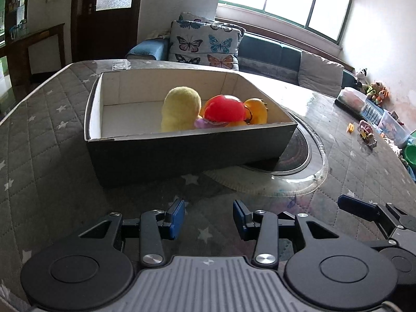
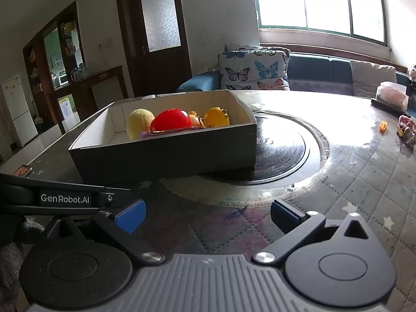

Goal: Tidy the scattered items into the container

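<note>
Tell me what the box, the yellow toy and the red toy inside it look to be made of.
Box: likely cardboard, matte dark outside, white inside; thin walls with folded corner seams. Yellow toy: plush fabric, fuzzy and matte, no highlights. Red toy: probably hard plastic or rubber, smooth and glossy, with a bright window reflection on top.

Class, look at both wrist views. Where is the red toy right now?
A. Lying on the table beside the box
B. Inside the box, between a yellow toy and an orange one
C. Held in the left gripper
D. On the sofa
B: the red toy sits inside the box, with the yellow toy and orange toy on either side of it.
</note>
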Demonstrator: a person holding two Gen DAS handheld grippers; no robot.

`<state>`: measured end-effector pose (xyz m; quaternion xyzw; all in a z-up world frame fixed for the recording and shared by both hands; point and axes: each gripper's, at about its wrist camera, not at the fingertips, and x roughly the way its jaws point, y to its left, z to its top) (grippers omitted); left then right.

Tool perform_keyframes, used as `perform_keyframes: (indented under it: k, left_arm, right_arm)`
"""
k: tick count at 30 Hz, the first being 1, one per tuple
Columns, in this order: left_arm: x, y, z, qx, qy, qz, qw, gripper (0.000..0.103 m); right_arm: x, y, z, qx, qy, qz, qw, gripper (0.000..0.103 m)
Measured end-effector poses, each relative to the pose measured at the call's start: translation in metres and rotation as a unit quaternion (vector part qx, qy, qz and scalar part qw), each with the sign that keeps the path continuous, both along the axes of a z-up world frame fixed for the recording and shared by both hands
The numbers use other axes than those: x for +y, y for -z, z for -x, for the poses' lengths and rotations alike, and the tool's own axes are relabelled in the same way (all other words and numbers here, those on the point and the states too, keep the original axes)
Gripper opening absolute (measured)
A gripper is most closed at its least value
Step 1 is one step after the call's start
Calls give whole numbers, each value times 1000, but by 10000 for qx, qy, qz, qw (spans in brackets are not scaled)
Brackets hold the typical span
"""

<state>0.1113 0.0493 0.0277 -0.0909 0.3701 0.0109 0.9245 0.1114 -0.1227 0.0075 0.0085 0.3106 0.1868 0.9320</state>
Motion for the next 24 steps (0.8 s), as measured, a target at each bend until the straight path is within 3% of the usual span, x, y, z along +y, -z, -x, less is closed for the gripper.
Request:
perform_keyframes:
  k: [24]
  left_arm:
    - [-1,8,7,29,-213,-228,9995,43]
  right_arm:
    - [7,6,3,105,-51,185,9998,103]
